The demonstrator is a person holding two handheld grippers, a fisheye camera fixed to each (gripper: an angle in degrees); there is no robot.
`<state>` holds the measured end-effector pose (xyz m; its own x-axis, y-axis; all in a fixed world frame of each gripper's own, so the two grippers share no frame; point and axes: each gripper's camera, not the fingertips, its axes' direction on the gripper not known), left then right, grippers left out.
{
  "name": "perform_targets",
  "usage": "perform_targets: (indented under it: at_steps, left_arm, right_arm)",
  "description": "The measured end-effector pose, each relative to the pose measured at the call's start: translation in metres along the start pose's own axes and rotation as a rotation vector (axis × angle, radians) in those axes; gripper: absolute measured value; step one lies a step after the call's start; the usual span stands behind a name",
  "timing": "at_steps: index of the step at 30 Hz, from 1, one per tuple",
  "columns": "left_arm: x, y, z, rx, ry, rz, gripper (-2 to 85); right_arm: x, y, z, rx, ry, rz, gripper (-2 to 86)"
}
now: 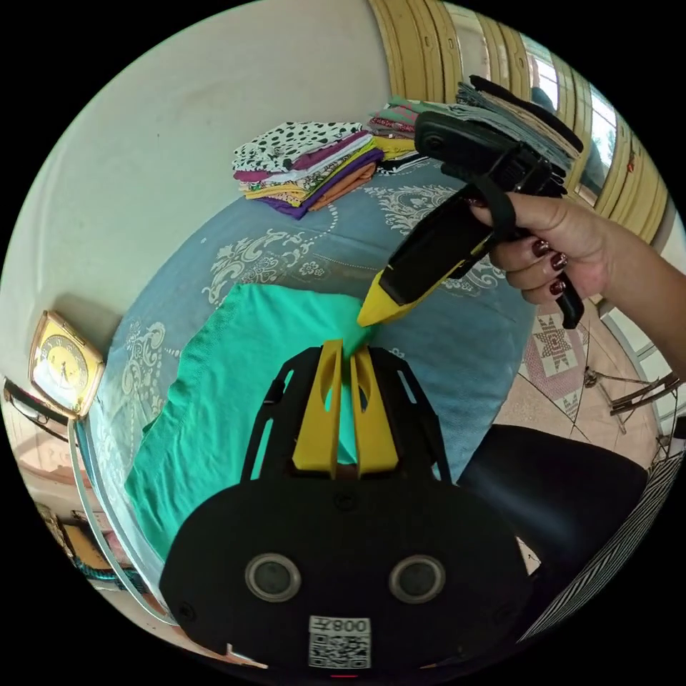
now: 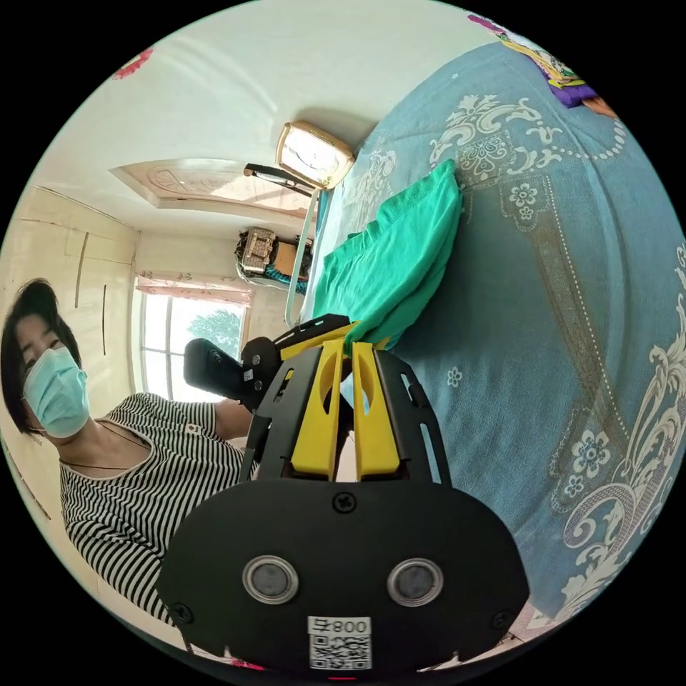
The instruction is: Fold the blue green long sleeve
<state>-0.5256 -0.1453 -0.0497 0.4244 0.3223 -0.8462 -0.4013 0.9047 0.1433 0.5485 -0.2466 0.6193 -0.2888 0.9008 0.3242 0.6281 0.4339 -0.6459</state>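
The left gripper (image 1: 348, 355) is clamping one corner of the blue green long sleeve (image 1: 236, 400) lying on the bed (image 1: 457, 350); beside it, the right gripper (image 1: 374, 313) is pinching the same edge, probably to carry a fold across.

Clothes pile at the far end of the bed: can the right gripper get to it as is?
Probably not yet. The right gripper looks shut on the green shirt, next to the left gripper. Nothing lies on the bedspread between it and the pile.

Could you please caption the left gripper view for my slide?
Both grippers pinch one edge of the green shirt on the blue bedspread.
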Motion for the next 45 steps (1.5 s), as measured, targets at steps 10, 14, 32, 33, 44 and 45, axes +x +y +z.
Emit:
perform_targets:
  at_steps: [10, 14, 32, 33, 44, 45]
  left_arm:
    - [-0.037, 0.028, 0.033, 0.092, 0.238, -0.388, 1.4]
    - [-0.023, 0.025, 0.049, 0.090, 0.240, -0.368, 1.3]
    - [0.016, 0.009, 0.083, 0.078, 0.305, -0.317, 1.2]
    - [0.017, 0.008, 0.082, 0.075, 0.306, -0.313, 1.2]
    - [0.056, -0.001, 0.048, 0.034, 0.379, -0.164, 1.1]
    - [0.060, 0.000, 0.045, 0.029, 0.383, -0.154, 1.1]
  right_arm:
    - [0.085, -0.044, -0.018, 0.279, -0.090, 0.230, 9.6]
    - [0.098, -0.082, -0.001, 0.251, -0.104, 0.259, 11.1]
    - [0.134, -0.181, 0.062, 0.149, -0.030, 0.314, 7.3]
    - [0.136, -0.184, 0.067, 0.140, -0.040, 0.312, 6.1]
    - [0.138, -0.145, 0.073, 0.163, -0.045, 0.276, 1.8]
    - [0.138, -0.134, 0.073, 0.172, -0.043, 0.277, 1.7]
